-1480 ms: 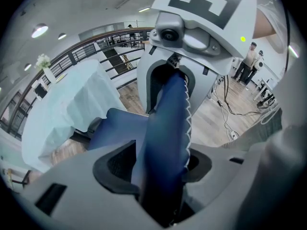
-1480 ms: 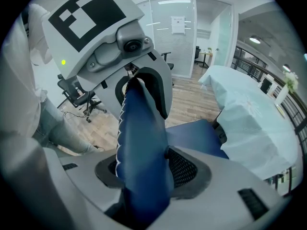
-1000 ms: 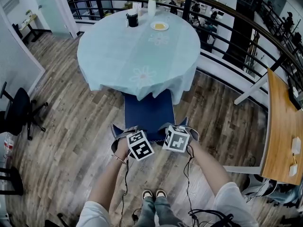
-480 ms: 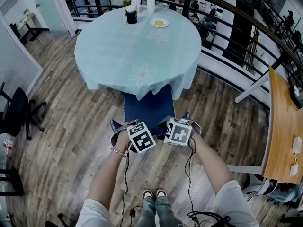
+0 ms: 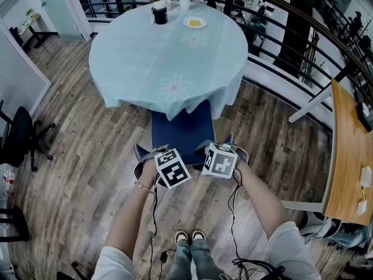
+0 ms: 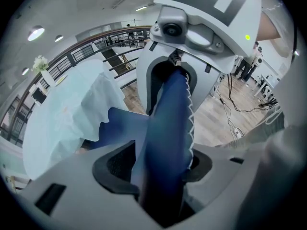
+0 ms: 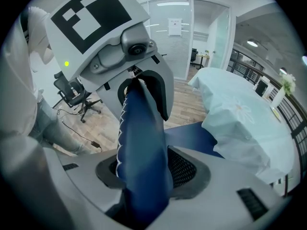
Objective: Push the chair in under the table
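Shoes at bottom centre of the head view. Just above, at mid-frame, left gripper and right gripper side by side, each clenched on the blue-covered back of the chair, fabric pinched between the pads. Beyond, chair seat at centre, far edge meeting the hanging hem of the pale cloth on the round table, which fills the upper middle.

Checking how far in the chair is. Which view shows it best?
The head view: the chair shows from above, its seat reaching under the tablecloth. Each gripper view shows mostly its blue back cover between the jaws.
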`<act>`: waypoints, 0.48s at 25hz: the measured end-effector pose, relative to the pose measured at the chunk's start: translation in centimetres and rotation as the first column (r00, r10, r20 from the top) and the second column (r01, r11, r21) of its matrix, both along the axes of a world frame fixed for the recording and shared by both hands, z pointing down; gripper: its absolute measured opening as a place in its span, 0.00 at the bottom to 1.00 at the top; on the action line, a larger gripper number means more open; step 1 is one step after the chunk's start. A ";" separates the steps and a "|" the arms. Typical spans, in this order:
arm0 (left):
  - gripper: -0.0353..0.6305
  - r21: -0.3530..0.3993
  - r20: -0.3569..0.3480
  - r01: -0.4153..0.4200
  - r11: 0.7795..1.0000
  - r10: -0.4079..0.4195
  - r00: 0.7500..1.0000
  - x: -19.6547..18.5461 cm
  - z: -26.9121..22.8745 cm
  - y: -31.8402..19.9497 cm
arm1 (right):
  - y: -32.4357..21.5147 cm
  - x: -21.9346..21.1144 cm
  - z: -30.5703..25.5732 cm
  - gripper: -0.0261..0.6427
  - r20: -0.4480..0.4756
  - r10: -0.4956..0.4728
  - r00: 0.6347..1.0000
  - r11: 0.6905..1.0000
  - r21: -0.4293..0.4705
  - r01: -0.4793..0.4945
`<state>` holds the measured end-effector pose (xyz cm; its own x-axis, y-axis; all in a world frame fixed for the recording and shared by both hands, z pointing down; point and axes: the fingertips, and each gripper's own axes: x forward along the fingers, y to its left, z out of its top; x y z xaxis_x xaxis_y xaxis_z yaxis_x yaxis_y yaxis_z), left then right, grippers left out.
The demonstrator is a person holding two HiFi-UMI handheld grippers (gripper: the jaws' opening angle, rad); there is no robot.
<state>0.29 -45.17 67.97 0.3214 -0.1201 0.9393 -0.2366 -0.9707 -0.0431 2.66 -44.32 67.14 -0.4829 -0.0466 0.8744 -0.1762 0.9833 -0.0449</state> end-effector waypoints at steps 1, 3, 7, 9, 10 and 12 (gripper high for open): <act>0.39 0.000 0.000 0.000 1.000 0.000 1.000 0.0 0.0 0.0 | 0.0 0.0 0.0 0.34 -0.001 0.000 1.000 1.000 -0.002 0.000; 0.39 -0.004 0.003 0.000 1.000 0.000 1.000 -0.1 0.1 0.1 | 0.1 0.0 0.1 0.34 -0.006 0.003 1.000 1.000 -0.006 -0.003; 0.39 -0.016 0.011 0.000 1.000 0.000 1.000 0.0 0.2 0.0 | 0.0 0.1 0.1 0.34 0.001 -0.001 1.000 1.000 -0.006 0.001; 0.39 -0.016 0.008 -0.004 1.000 0.004 1.000 0.1 0.3 0.1 | 0.1 0.1 0.1 0.34 0.002 -0.004 1.000 1.000 -0.008 0.004; 0.39 -0.016 0.006 -0.006 1.000 0.007 1.000 0.0 0.2 0.1 | 0.1 0.0 0.1 0.34 0.004 -0.005 1.000 1.000 -0.006 0.005; 0.39 -0.012 0.004 -0.010 1.000 0.010 1.000 -0.1 0.2 0.1 | 0.1 -0.1 0.0 0.34 0.006 -0.004 1.000 1.000 0.001 0.004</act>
<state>0.24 -45.02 68.19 0.3191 -0.1055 0.9418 -0.2271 -0.9733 -0.0322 2.54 -44.26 67.15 -0.4882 -0.0457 0.8715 -0.1718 0.9841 -0.0446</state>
